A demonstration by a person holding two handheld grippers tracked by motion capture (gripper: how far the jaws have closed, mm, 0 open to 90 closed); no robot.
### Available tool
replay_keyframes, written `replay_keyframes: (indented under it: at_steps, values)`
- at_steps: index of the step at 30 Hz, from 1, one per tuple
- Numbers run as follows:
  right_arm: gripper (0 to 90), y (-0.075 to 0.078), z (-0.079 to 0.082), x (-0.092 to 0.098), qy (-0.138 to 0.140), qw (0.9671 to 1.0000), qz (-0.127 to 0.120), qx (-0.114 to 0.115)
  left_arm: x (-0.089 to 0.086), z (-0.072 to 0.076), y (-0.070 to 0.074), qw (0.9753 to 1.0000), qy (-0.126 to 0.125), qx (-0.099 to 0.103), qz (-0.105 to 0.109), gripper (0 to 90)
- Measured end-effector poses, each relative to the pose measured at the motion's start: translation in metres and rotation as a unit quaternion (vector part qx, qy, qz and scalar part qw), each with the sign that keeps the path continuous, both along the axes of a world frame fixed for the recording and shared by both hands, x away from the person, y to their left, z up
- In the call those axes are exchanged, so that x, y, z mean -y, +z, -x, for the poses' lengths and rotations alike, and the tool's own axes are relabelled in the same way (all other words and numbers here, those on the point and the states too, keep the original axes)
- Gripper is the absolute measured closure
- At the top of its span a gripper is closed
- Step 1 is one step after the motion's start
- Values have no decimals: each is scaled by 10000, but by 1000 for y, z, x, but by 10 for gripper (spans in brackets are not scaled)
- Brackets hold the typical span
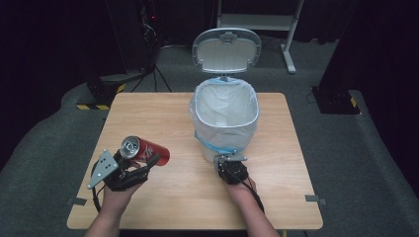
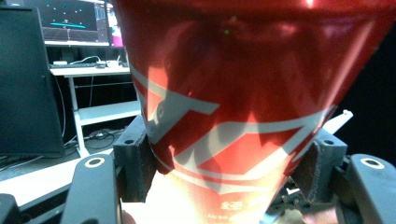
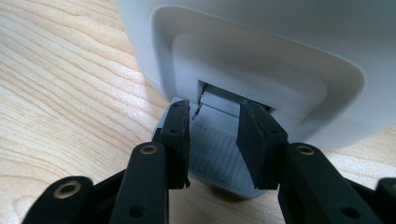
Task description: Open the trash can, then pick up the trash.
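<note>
Red soda can [image 1: 145, 150] sits clamped in the left gripper [image 1: 148, 165] at the near-left part of the wooden table [image 1: 163, 113], seen from the high view. Can lies roughly on its side, silver top w/ pull tab turned toward the camera, lifted off the tabletop. Grey three-cornered plate on that gripper sits to the can's left. White pedal bin [image 1: 225, 121] stands mid-table, lid [image 1: 226, 49] swung up & back, white liner w/ blue trim inside. Right gripper [image 1: 229, 160] is at the bin's near base, right at the foot pedal [image 1: 230, 158]. Both forearms come in from the bottom edge.

Left gripper view: can [image 2: 243, 102] takes up most of the frame, red w/ white stripes, pinched btwn the two black jaws, one on each side & both touching it. Behind, at left, a desk [image 2: 88, 70] w/ a monitor [image 2: 74, 21].

Right gripper view: jaws held apart, one on each side of the ribbed grey pedal [image 3: 212, 149], which juts from a recess low in the bin's white wall [image 3: 261, 56]. Jaw pads look v. close to the pedal's edges; can't tell if they actually touch. Pedal is low over the wood-grain tabletop [image 3: 70, 84].
</note>
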State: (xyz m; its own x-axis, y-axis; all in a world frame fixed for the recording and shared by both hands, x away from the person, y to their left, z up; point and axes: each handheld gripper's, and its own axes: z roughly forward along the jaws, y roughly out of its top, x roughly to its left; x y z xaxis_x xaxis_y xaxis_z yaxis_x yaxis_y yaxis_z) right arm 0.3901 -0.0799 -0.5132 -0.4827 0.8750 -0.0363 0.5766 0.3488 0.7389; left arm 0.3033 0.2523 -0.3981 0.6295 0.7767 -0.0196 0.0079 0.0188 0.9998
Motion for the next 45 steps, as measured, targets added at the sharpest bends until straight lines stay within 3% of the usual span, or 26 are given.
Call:
replay_keyframes:
  at_steps: [24, 45]
  values:
    - [641, -3, 1, 3, 81, 9999, -77, 128, 22, -31, 40, 9998, 94, 163, 93, 337]
    - [641, -4, 2, 4, 82, 9998, -96, 147, 62, -63, 77, 9993, -198, 272, 180, 337]
